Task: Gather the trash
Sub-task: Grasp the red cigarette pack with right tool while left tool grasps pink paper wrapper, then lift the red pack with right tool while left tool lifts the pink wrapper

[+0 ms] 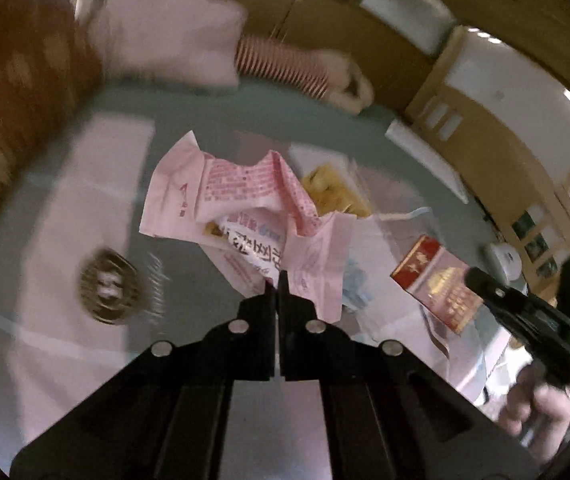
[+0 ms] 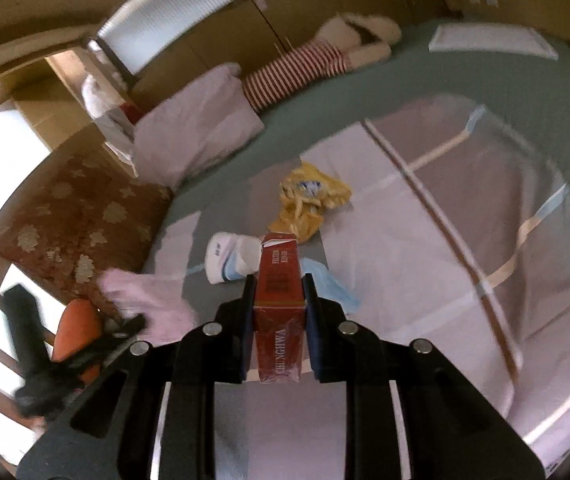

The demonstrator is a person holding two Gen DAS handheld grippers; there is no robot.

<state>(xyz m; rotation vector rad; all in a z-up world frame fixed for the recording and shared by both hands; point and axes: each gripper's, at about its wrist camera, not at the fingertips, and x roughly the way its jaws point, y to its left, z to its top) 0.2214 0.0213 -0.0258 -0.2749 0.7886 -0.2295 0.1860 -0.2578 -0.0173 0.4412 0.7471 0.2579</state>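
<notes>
Bedroom, green bed (image 2: 465, 92) strewn with litter, both tongs loaded.

Left gripper (image 1: 276, 280) is clenched on a corner of the pink wrapper (image 1: 237, 196), lifted above the bed; right gripper (image 2: 279, 284) grasps the red pack (image 2: 279, 280) by its sides. Beyond the pack lie a yellow wrapper (image 2: 309, 200) and white cup (image 2: 225, 256). That thin corner pinch looks weak: a quick swing might shake the wrapper free.

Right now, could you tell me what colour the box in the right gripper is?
Red, with gold lettering; the box shows best in the right wrist view.
</notes>
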